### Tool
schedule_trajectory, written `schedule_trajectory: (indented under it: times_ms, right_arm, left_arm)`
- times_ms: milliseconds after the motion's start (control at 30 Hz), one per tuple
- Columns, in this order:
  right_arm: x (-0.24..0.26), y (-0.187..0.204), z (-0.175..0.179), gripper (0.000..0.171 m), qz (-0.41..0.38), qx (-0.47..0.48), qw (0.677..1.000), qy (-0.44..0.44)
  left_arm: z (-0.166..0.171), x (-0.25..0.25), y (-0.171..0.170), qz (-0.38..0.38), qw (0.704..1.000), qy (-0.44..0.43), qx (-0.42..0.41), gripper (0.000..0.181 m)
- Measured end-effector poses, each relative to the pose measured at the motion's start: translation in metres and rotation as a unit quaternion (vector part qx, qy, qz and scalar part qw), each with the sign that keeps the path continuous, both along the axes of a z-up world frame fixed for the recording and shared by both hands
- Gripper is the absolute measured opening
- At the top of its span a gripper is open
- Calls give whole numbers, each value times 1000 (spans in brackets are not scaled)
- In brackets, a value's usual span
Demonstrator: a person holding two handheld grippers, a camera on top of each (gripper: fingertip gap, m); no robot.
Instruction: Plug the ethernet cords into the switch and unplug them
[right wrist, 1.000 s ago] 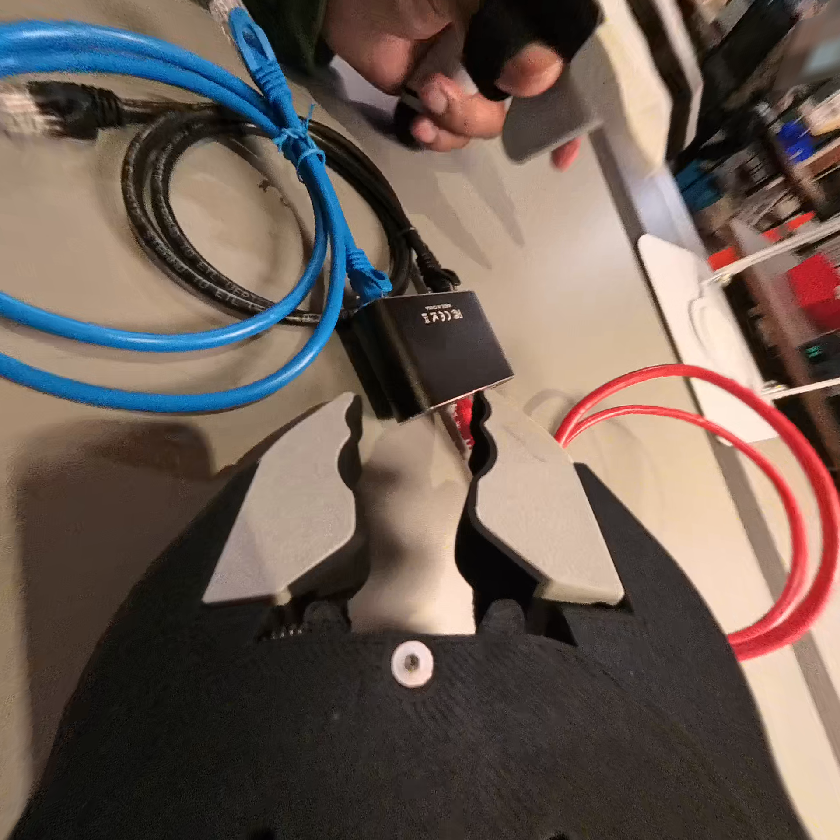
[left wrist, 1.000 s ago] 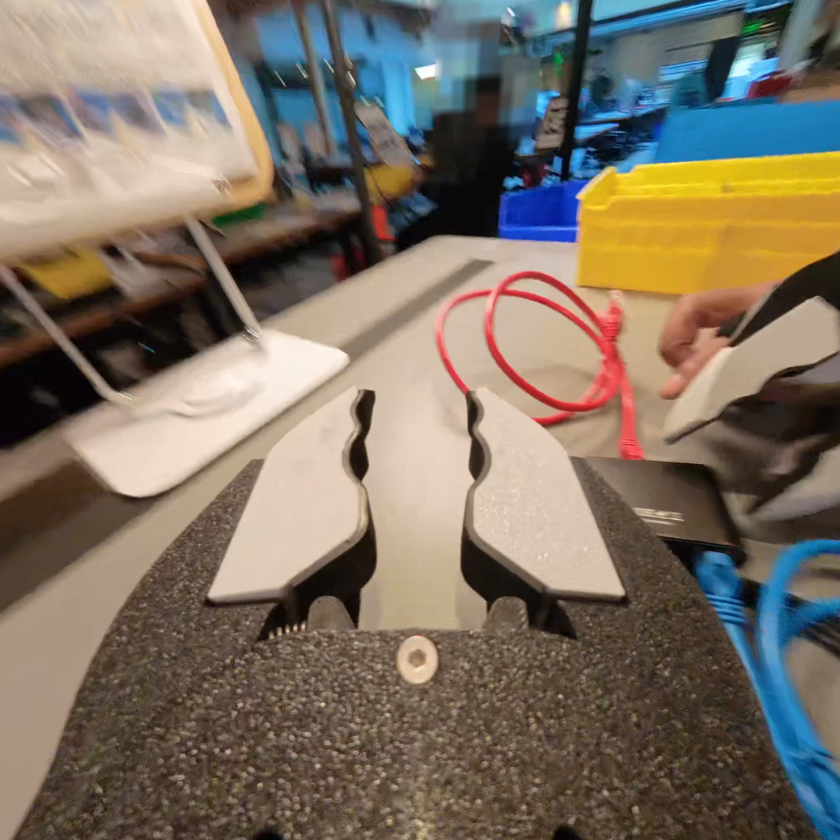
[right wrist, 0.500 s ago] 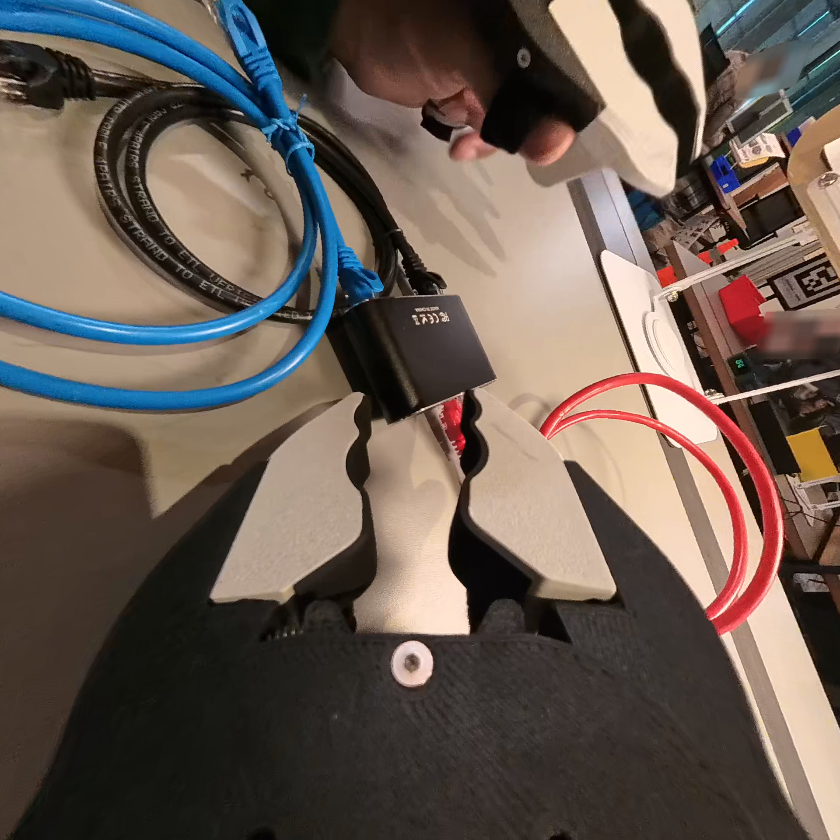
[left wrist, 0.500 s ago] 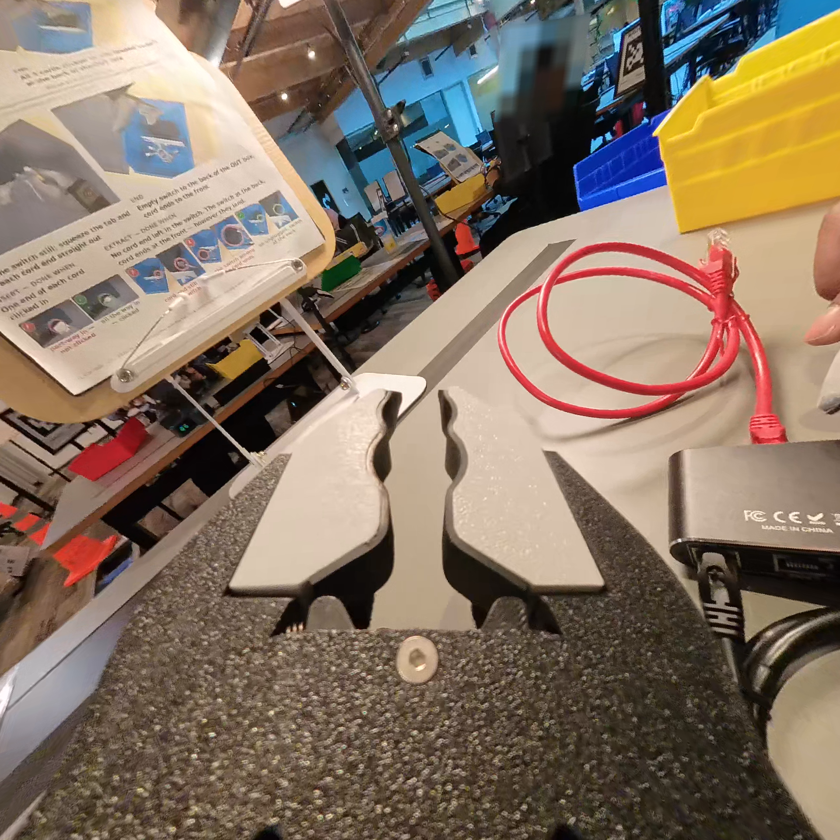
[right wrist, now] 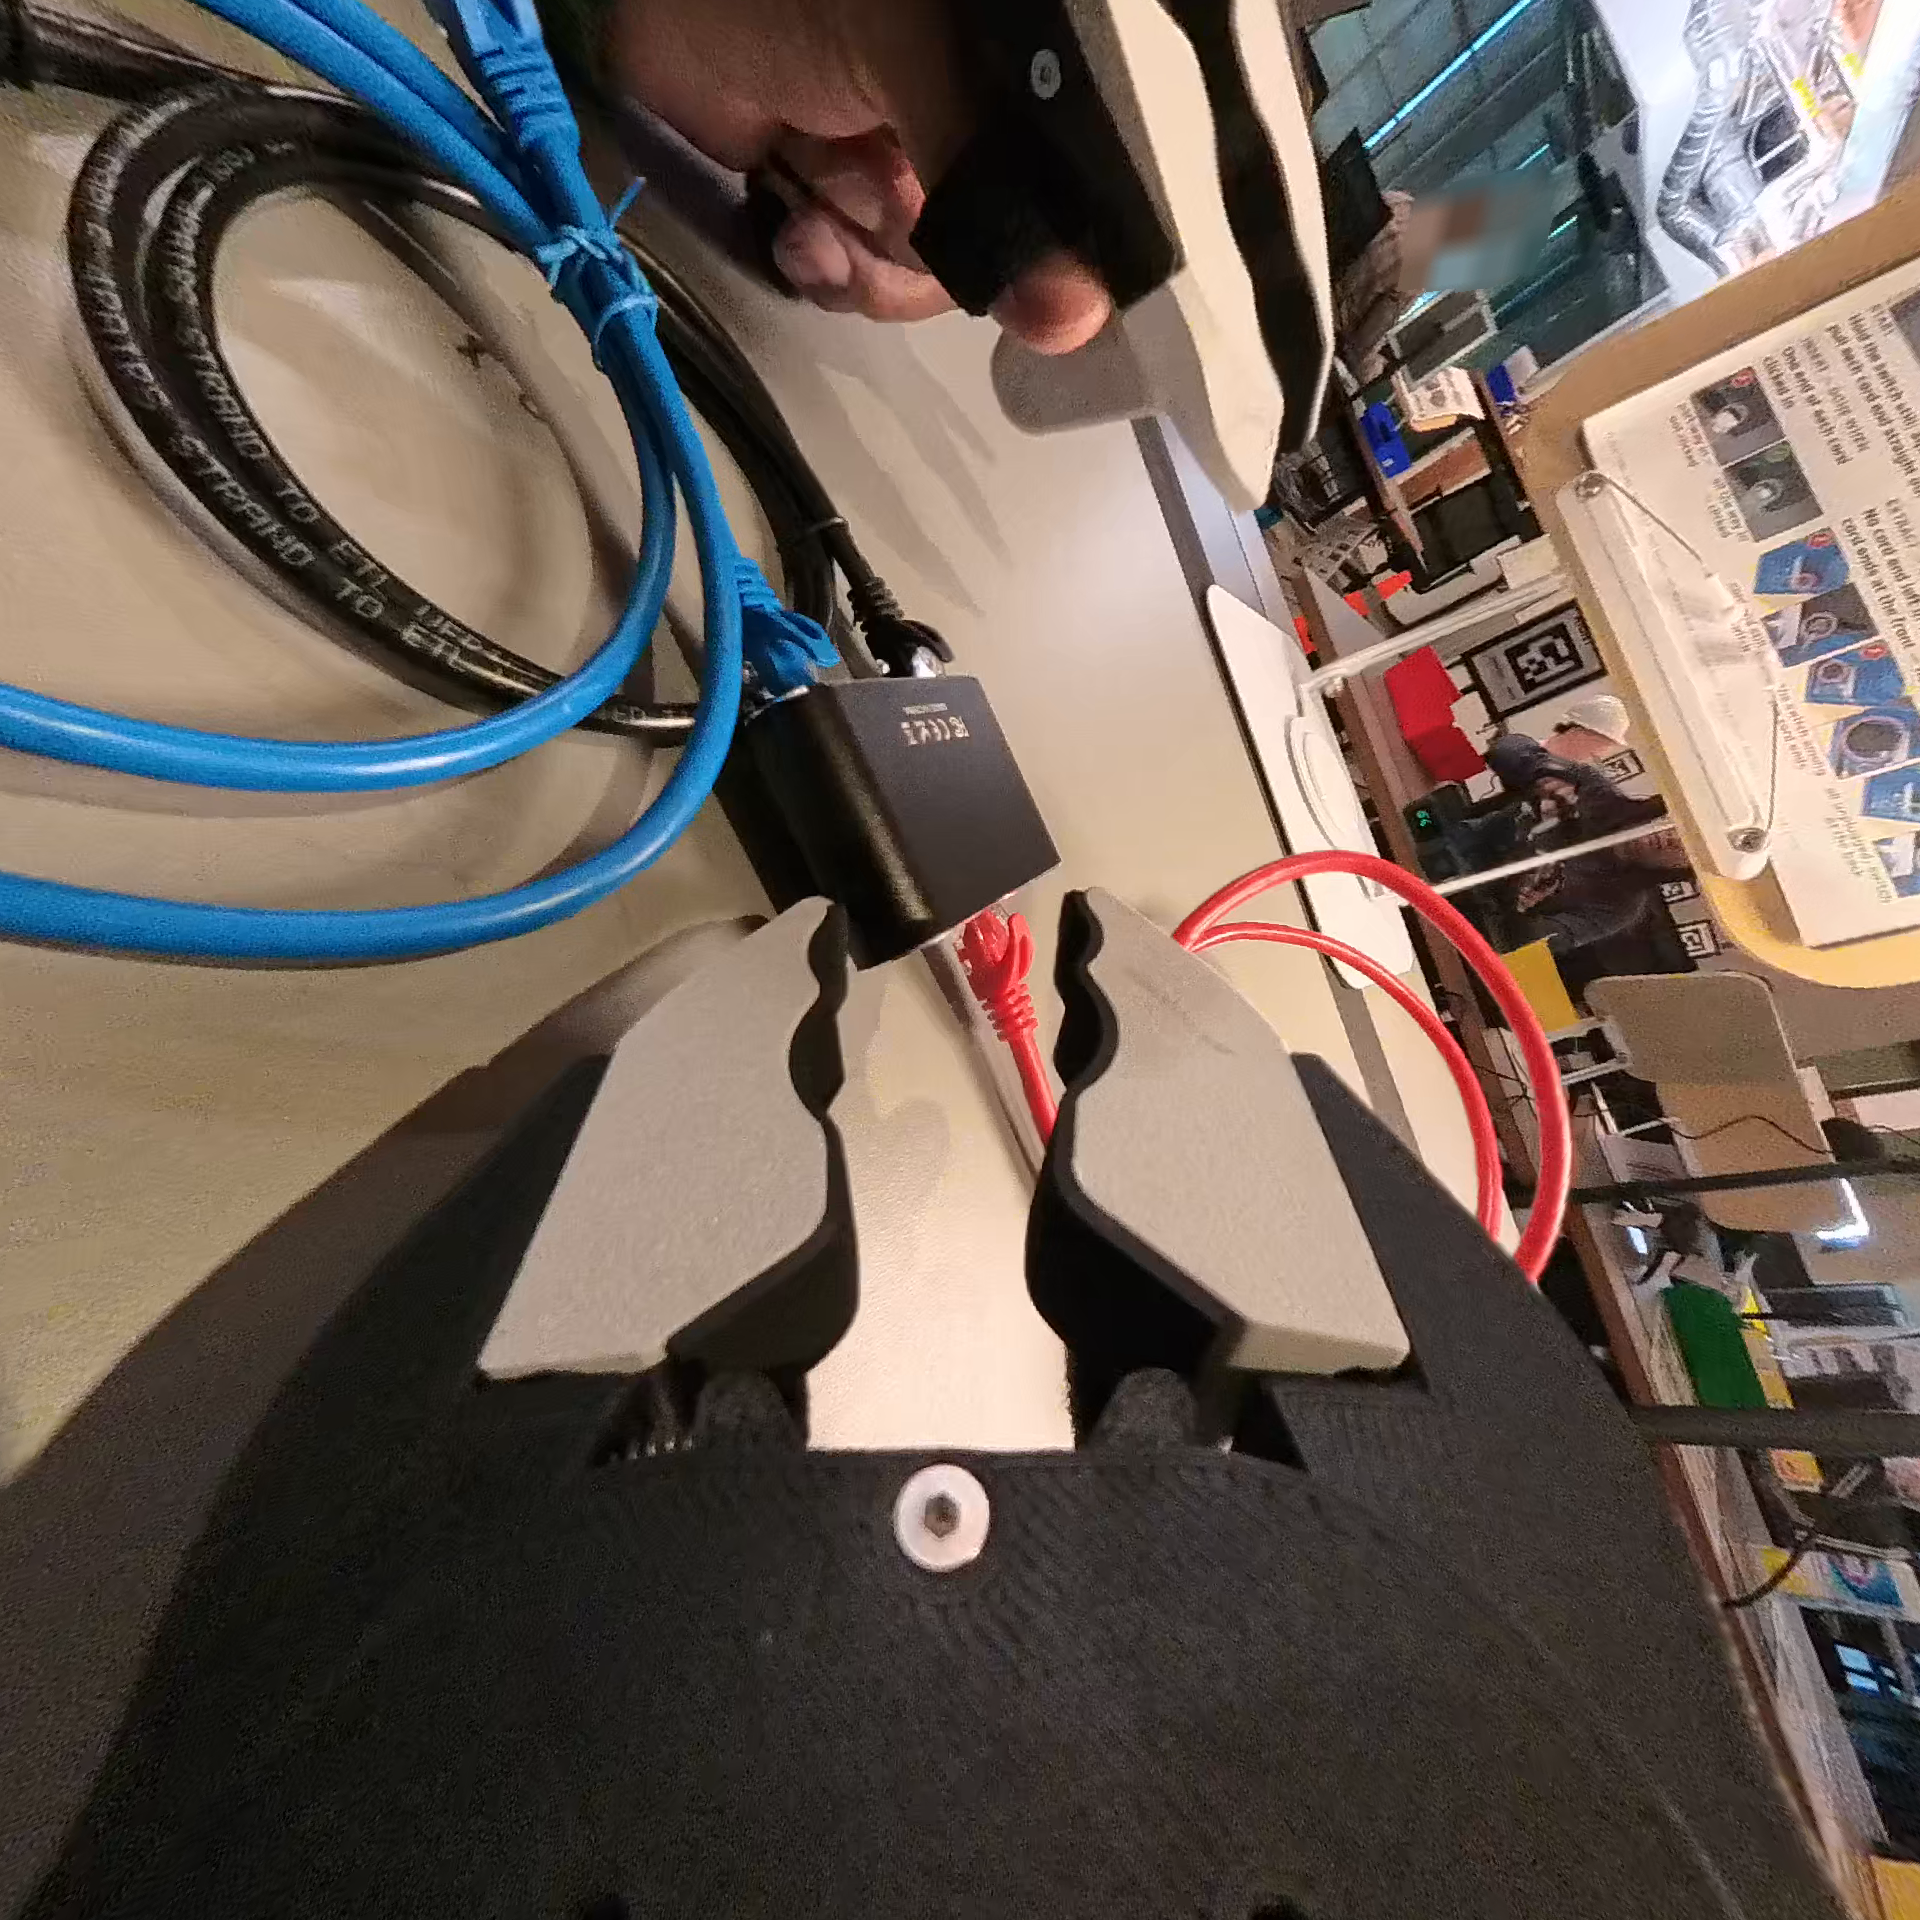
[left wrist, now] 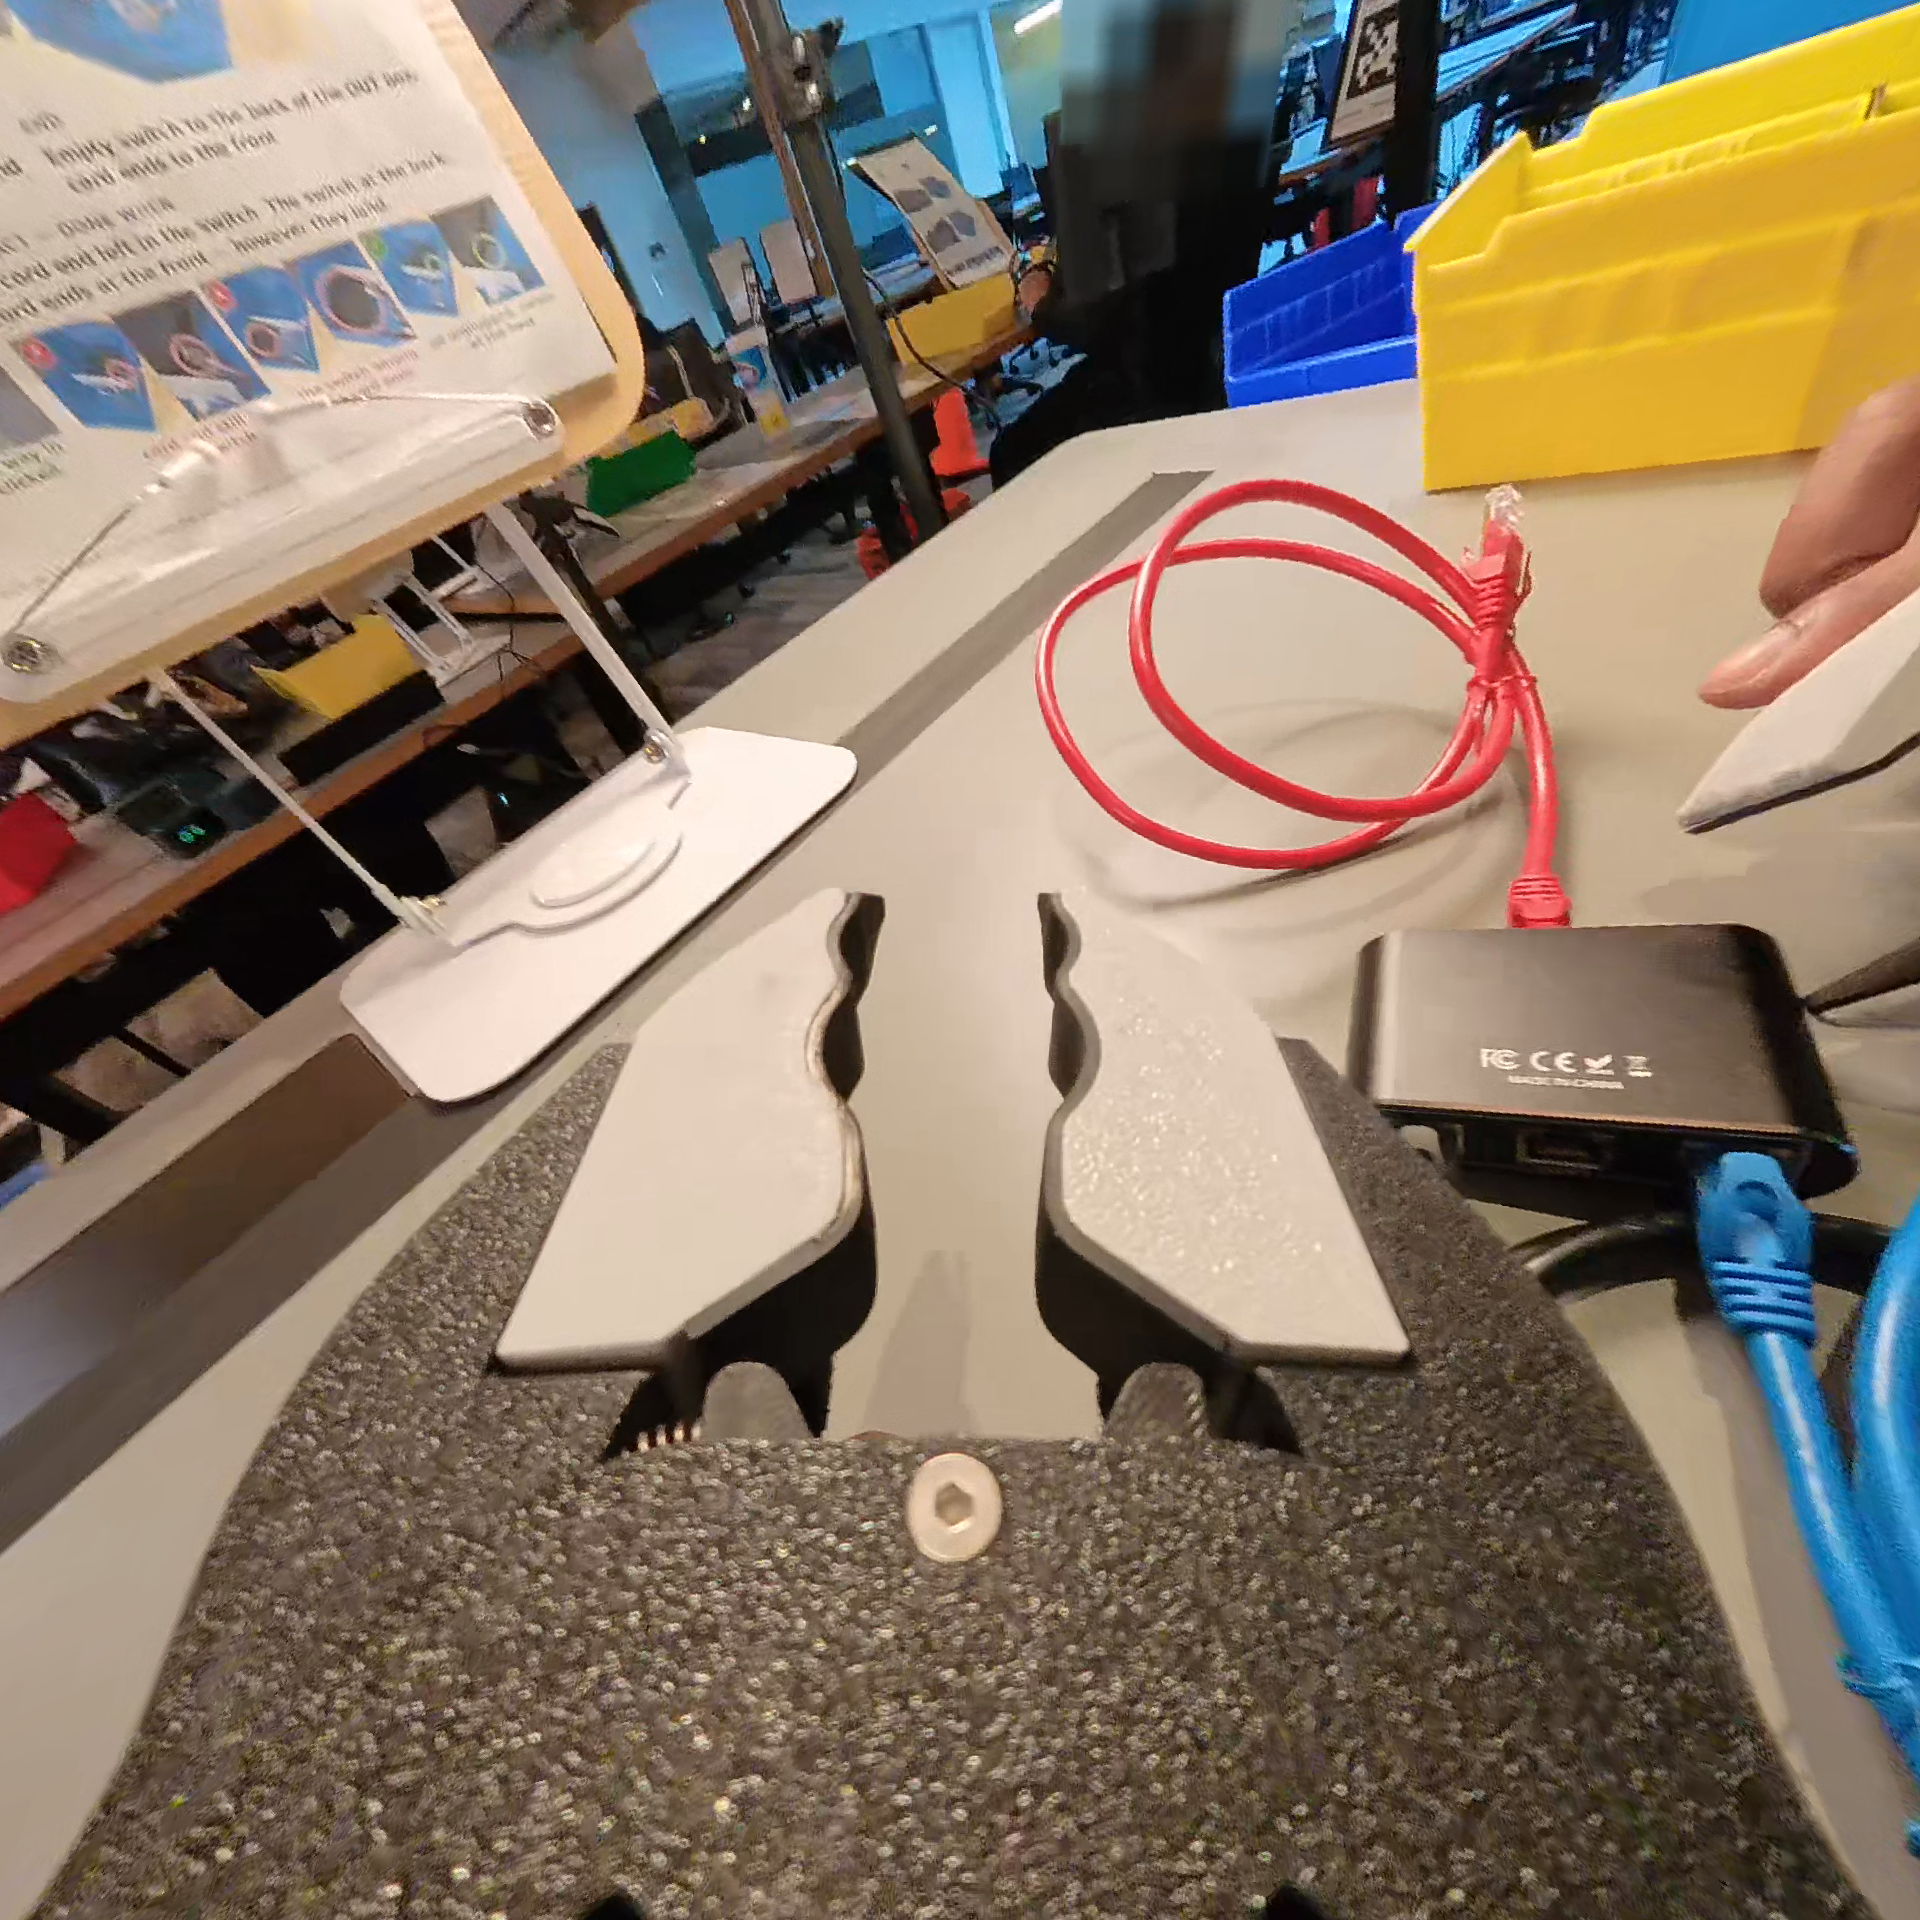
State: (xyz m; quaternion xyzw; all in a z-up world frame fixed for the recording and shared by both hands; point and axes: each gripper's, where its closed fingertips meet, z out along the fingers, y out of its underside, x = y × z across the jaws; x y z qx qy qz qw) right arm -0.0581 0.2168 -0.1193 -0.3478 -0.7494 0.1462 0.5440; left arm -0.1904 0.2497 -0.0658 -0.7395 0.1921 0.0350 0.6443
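Observation:
The black switch [left wrist: 1590,1039] lies flat on the grey table, to the right of my left gripper [left wrist: 958,914], which is open and empty. A red cord [left wrist: 1299,707] is plugged into its far side, a blue cord [left wrist: 1756,1236] into its near side. In the right wrist view my right gripper [right wrist: 948,925] is open, with its fingertips on either side of the red plug [right wrist: 992,956] at the switch [right wrist: 904,790]. The blue plug [right wrist: 774,634] and a black plug [right wrist: 904,644] sit in the opposite side. The left gripper's fingers [right wrist: 1205,312] hover above, held by a hand.
A yellow bin [left wrist: 1662,291] and a blue bin [left wrist: 1320,322] stand at the table's back. An instruction board on a white stand [left wrist: 582,904] sits at the left edge. Coiled blue [right wrist: 665,520] and black [right wrist: 260,499] cords lie beside the switch. To reach the black switch [left wrist: 1590,1039] in a straight line is about 4 cm for my right fingers, about 11 cm for my left. The right camera catches it too, in the right wrist view [right wrist: 934,773]. My right gripper is the nearer one to the blue plug [right wrist: 774,634]: about 5 cm, against 12 cm. Look for it in the left wrist view [left wrist: 1797,1223] too.
My left gripper has opened wider and swung so that the switch shows more fully at its right. My right gripper has opened a little around the red plug.

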Motion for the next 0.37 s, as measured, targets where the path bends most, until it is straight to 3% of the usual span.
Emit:
schedule_trajectory:
  times_ms: [200, 267, 367]
  right_arm:
    - [-2, -3, -2, 44, 11, 23, 999, -23]
    - [-3, -6, -3, 47, 24, 41, 998, -39]
    - [-7, -9, -5, 47, 30, 36, 997, -53]
  left_arm:
    - [-33, 0, -3, 15, 991, -23, -134, 32]
    - [-51, 2, -6, 9, 980, -26, -199, 45]
    - [-59, 6, -10, -15, 971, -42, -236, 46]
